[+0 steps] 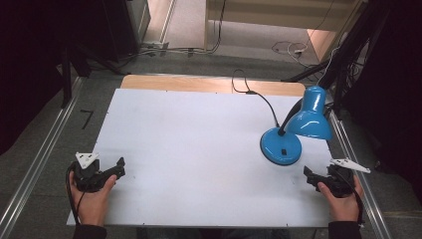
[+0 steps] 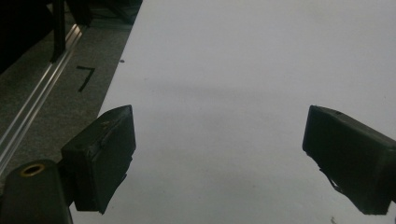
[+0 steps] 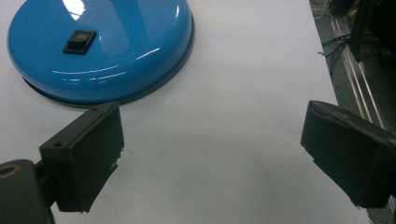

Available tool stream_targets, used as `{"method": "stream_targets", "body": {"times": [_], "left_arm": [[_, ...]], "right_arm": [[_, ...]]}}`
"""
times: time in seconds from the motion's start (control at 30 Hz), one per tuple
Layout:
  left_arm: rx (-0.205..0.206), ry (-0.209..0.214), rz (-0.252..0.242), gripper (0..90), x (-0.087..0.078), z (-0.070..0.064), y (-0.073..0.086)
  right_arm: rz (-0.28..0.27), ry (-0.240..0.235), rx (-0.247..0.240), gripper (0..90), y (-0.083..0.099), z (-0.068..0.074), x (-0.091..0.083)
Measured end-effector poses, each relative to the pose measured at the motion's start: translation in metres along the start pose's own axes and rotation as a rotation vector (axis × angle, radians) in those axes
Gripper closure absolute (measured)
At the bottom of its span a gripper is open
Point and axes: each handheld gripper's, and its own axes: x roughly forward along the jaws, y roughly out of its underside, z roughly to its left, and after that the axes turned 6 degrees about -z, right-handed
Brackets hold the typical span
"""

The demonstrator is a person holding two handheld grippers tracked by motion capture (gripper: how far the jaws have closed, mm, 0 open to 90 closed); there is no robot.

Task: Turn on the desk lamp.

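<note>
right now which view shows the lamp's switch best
The right gripper view: the black rocker switch sits large and sharp on the blue lamp base. The high view shows it as a tiny dark mark. The left gripper view faces bare table.

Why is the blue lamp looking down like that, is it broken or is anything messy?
Nothing looks broken or spilled. The blue lamp stands upright on its round base, with its bendy neck curving so the shade faces down. The left gripper and right gripper are open, holding nothing, resting near the white table edges.
</note>
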Motion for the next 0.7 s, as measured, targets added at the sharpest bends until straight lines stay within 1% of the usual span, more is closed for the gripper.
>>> {"method": "stream_targets", "body": {"times": [0.07,0.17,0.2,0.23,0.33,0.5,0.57,0.7], "left_arm": [[-0.006,0.002,-0.005,10.2,-0.0007,0.0003,-0.0005],[0.001,0.004,-0.001,10.2,-0.0011,0.0,0.0001],[0.003,0.006,-0.001,10.2,-0.0012,-0.0001,0.0003],[0.004,0.012,0.001,10.2,-0.0015,-0.0003,0.0005],[0.001,0.02,-0.004,10.2,-0.0016,-0.0013,0.0007],[-0.002,0.02,-0.005,10.2,-0.0018,-0.0008,0.0007],[-0.004,0.025,-0.006,10.2,-0.0016,-0.001,0.0008],[-0.001,0.024,-0.003,10.2,-0.0015,-0.0009,0.0009]], "right_arm": [[-0.003,-0.003,0.0,4.7,-0.0001,0.0,-0.0002],[-0.004,0.001,0.004,4.7,-0.0004,0.0,-0.0013],[-0.01,-0.005,0.004,4.7,-0.0007,-0.0006,-0.0014],[-0.012,-0.003,0.013,4.7,-0.0011,-0.0001,-0.0019],[-0.024,-0.003,0.009,4.7,-0.0025,0.0005,-0.0031],[-0.03,-0.003,0.008,4.7,-0.0033,0.0014,-0.0034],[-0.035,-0.004,0.019,4.8,-0.0043,0.0003,-0.0039],[-0.048,-0.005,0.022,4.9,-0.0059,0.0002,-0.0044]]}}
